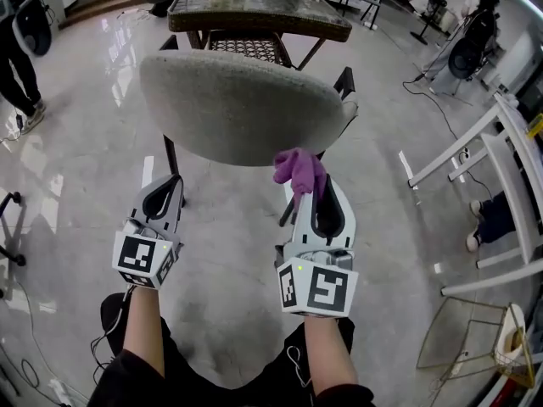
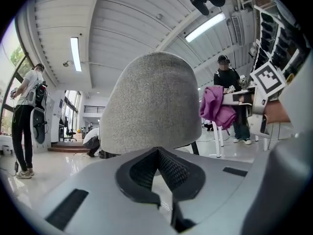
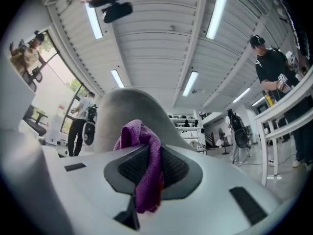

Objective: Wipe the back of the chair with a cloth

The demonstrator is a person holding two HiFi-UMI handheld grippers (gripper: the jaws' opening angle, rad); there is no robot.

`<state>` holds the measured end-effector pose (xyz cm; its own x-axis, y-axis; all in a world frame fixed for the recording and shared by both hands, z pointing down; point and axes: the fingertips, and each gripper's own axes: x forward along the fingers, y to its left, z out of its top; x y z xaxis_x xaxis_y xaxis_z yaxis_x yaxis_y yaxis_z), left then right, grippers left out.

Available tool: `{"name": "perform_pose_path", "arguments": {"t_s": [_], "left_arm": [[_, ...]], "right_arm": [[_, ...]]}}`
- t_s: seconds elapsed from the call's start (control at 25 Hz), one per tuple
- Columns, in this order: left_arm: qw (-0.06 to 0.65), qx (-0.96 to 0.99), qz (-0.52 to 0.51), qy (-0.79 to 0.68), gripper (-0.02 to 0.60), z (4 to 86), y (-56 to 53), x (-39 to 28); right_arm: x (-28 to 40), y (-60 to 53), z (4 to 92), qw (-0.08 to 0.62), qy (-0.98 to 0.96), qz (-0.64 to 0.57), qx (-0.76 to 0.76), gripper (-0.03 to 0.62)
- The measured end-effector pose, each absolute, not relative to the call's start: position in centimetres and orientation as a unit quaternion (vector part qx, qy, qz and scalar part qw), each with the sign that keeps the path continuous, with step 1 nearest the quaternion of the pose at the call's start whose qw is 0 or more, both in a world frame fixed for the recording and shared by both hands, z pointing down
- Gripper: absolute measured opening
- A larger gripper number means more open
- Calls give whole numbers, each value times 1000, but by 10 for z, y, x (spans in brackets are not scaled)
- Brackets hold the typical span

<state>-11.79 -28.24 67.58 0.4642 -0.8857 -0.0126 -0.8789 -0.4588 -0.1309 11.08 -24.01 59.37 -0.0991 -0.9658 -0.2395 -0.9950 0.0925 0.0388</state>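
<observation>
R gripper [image 1: 316, 195] clamped on crumpled purple terry cloth [image 1: 299, 170], just short of grey fabric chair back [image 1: 242, 108] ahead. L gripper [image 1: 165, 189] closed, empty. Prob. not wiped yet, whole back left.

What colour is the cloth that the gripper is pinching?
Purple. The cloth, pinched in the right gripper, shows best in the right gripper view.

My right gripper [image 3: 149, 169] has its jaws pressed together on a purple cloth [image 3: 140, 137], which bunches up above them and hangs in a fold below. Right behind the bunch rises the rounded grey chair back [image 3: 124, 104]; I cannot tell whether cloth and chair touch. A person [image 3: 78, 126] stands far left by the window, and another [image 3: 276, 72] stands at the right.
</observation>
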Motion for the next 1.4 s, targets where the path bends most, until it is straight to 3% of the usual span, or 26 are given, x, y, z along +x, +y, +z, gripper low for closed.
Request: {"name": "perform_pose_path", "arguments": {"t_s": [0.24, 0.4, 0.64, 0.92, 1.4], "left_arm": [[47, -840, -24, 539, 9, 687, -280, -156], [44, -831, -36, 554, 9, 694, -277, -191], [44, -809, -57, 584, 9, 696, -266, -254], [37, -799, -65, 596, 9, 701, -266, -277], [45, -846, -61, 528, 9, 710, -281, -176]], "right_arm": [[-17, -233, 609, 70, 806, 151, -568, 75], [-90, -258, 641, 12, 838, 75, -540, 75], [-144, -302, 634, 84, 827, 40, -554, 75], [-119, -320, 646, 83, 804, 24, -589, 75], [-27, -288, 649, 39, 785, 59, -616, 75]]}}
